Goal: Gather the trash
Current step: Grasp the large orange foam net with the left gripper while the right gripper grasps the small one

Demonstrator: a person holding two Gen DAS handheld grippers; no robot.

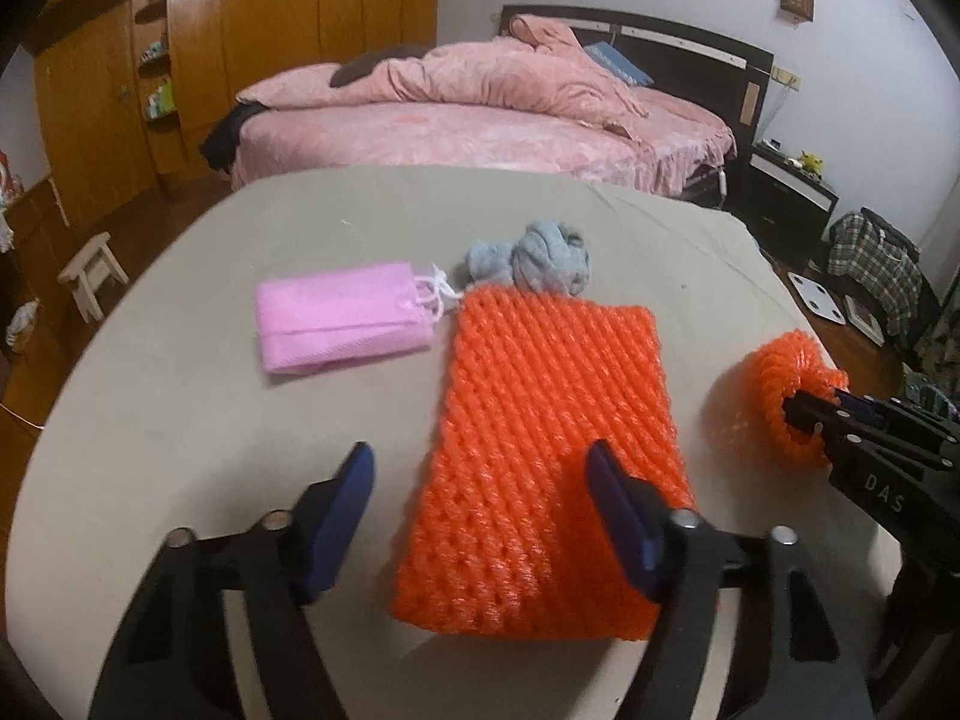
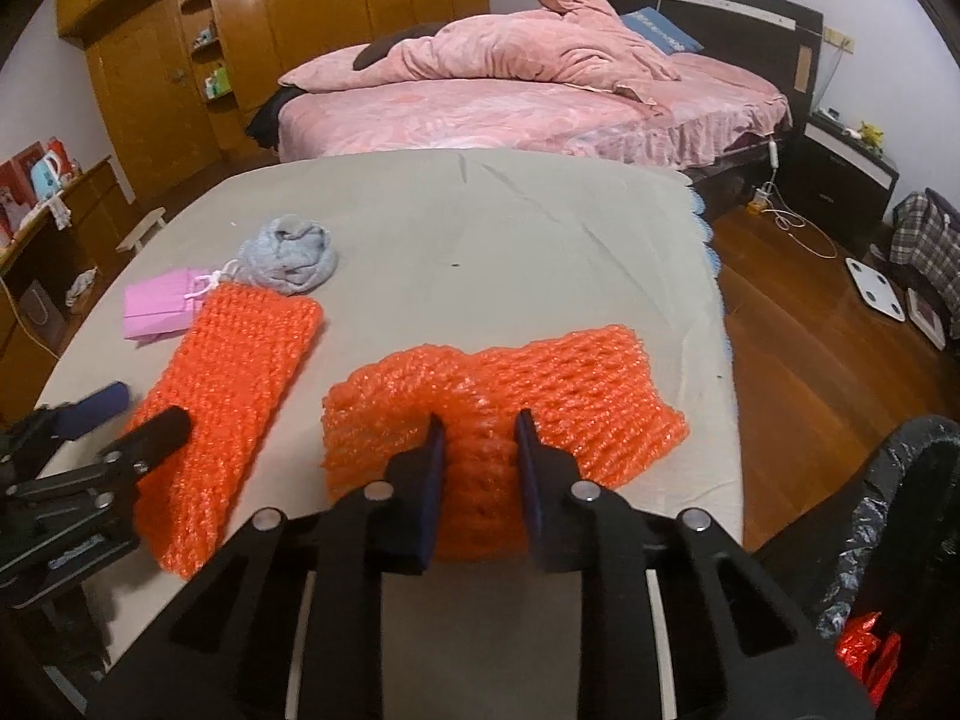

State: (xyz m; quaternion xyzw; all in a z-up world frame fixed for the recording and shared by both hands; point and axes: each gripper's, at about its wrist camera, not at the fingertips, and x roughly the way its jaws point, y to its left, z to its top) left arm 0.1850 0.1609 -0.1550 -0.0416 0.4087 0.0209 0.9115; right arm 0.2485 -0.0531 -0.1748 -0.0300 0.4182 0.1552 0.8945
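My desk (image 2: 480, 228): matt grey cloth. Orange nets (image 2: 504, 384): glossy foam mesh. Pink bag (image 1: 342, 324): matt fabric. Wardrobe (image 2: 336, 6): varnished wood.

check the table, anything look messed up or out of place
Nothing spilled or damaged. The one oddity is the right-hand orange foam net: it is bunched and crumpled where the right gripper pinches it, while the other orange foam net lies flat between the left gripper's open jaws. A grey cloth sits wadded beside a pink pouch.

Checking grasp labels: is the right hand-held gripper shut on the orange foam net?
Shut on it. The right hand-held gripper pinches the bunched orange foam net between its pads.
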